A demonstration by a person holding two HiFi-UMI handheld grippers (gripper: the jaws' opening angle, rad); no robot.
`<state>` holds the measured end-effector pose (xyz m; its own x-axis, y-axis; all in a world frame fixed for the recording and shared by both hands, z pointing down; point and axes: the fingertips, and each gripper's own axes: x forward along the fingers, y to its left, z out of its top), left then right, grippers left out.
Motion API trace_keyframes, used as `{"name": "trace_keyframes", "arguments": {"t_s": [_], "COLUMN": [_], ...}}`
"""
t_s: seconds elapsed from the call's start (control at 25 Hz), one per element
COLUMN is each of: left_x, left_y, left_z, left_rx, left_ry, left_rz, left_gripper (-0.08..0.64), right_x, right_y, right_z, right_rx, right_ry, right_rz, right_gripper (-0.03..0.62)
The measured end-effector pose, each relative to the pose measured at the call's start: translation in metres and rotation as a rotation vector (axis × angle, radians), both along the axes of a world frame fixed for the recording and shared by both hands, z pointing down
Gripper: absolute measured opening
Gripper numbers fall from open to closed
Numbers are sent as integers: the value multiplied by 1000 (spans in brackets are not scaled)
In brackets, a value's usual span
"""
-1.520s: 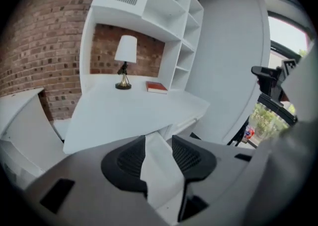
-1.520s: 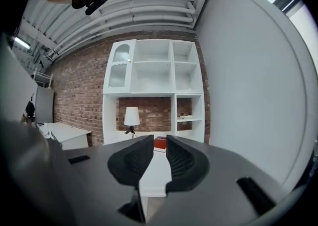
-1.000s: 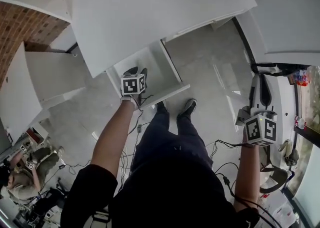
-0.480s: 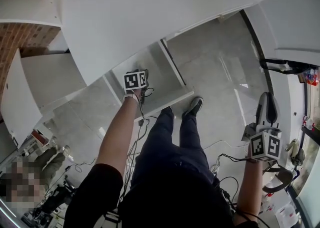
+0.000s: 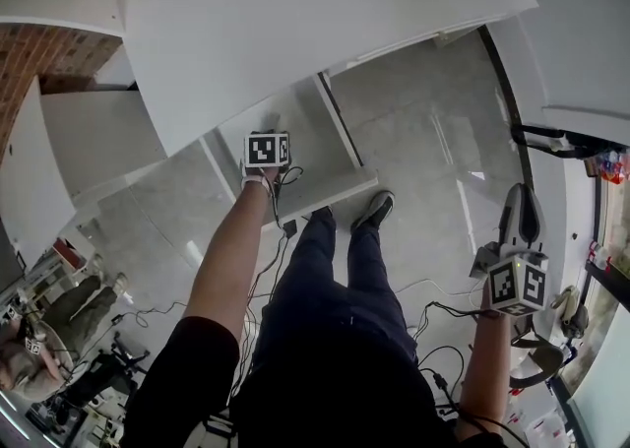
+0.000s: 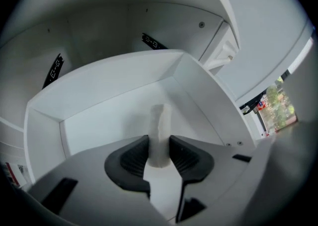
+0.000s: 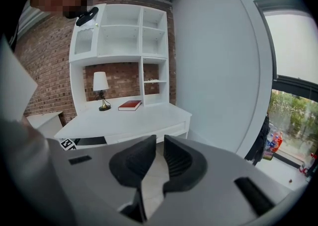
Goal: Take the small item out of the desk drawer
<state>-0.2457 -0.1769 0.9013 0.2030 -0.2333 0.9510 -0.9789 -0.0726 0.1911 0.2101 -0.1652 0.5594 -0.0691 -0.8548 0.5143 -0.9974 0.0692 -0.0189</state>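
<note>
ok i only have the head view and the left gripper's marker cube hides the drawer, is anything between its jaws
observer: yes. In the left gripper view a small white upright block stands between the jaws of the left gripper. The jaws have just been closing and both pads touch the block.
operator: anything else in that drawer
observer: no. The part of the open white drawer that shows is bare around the block.
operator: and the right one
observer: the right gripper has its jaws almost together, with nothing between them.
</note>
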Motion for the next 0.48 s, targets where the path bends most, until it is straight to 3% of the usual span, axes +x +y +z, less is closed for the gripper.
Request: {"name": "trace_keyframes", "arguments": {"t_s": [0.48], "left_x": [20], "left_y": [2], "left_z": [-112], "left_rx": [180], "left_ry": [46], "left_rz": [78], "left_gripper": [126], "right_x": [-19], "right_y": [-20], "right_z": [-56], "right_rx": [125], "right_ry": [-74], "right_rz": [-57], "right_gripper": [29]}}
